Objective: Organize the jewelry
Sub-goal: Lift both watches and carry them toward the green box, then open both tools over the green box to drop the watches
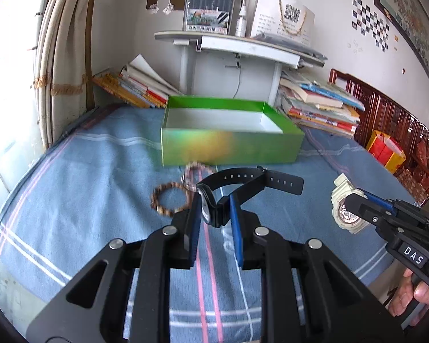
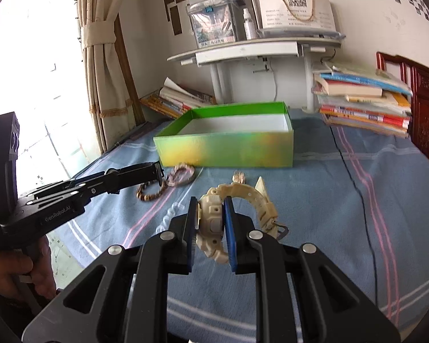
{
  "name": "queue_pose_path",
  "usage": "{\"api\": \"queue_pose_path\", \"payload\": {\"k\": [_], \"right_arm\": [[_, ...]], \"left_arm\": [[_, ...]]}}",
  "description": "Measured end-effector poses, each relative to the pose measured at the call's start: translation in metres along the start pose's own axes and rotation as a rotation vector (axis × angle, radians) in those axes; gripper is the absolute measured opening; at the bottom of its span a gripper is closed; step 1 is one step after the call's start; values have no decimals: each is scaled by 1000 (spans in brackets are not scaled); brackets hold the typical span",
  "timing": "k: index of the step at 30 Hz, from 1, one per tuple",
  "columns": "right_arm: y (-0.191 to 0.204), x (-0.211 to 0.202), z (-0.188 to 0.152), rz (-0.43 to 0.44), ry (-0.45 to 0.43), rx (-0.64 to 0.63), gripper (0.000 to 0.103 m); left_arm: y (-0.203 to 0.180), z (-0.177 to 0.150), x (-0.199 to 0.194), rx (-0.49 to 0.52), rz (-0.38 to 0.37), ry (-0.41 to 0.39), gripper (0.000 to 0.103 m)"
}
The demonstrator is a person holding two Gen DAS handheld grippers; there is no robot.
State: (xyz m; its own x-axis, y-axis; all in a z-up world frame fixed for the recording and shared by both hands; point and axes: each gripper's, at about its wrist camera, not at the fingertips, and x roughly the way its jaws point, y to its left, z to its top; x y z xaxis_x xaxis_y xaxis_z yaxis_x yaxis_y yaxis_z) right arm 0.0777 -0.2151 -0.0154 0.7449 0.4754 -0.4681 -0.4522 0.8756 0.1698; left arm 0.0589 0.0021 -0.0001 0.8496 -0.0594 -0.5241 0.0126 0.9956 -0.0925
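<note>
You have the left tongs point(image 1: 214, 214) clamped on the black watch point(image 1: 228, 191) and the right tongs point(image 2: 211, 223) on the cream watch point(image 2: 214, 220), both lifted off the bed point(image 1: 85, 171), ready for the green box point(image 1: 231, 145).

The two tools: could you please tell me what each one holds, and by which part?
The left tool grips the black watch by its case; the right tool grips the cream watch by its case.
</note>
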Motion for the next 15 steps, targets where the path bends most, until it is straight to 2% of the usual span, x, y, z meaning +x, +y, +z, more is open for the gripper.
{"api": "queue_pose_path", "payload": {"k": [5, 8, 12, 15], "right_arm": [[-5, 14, 45, 6, -54, -24, 18], [-8, 31, 73, 3, -73, -43, 18], [-22, 74, 110, -1, -66, -33, 18], [-37, 114, 128, -12, -37, -3, 18]], "left_arm": [[0, 47, 11, 24, 9, -57, 20], [1, 82, 34, 31, 12, -70, 20], [5, 122, 89, 26, 20, -27, 20], [14, 142, 137, -3, 13, 42, 20]]}}
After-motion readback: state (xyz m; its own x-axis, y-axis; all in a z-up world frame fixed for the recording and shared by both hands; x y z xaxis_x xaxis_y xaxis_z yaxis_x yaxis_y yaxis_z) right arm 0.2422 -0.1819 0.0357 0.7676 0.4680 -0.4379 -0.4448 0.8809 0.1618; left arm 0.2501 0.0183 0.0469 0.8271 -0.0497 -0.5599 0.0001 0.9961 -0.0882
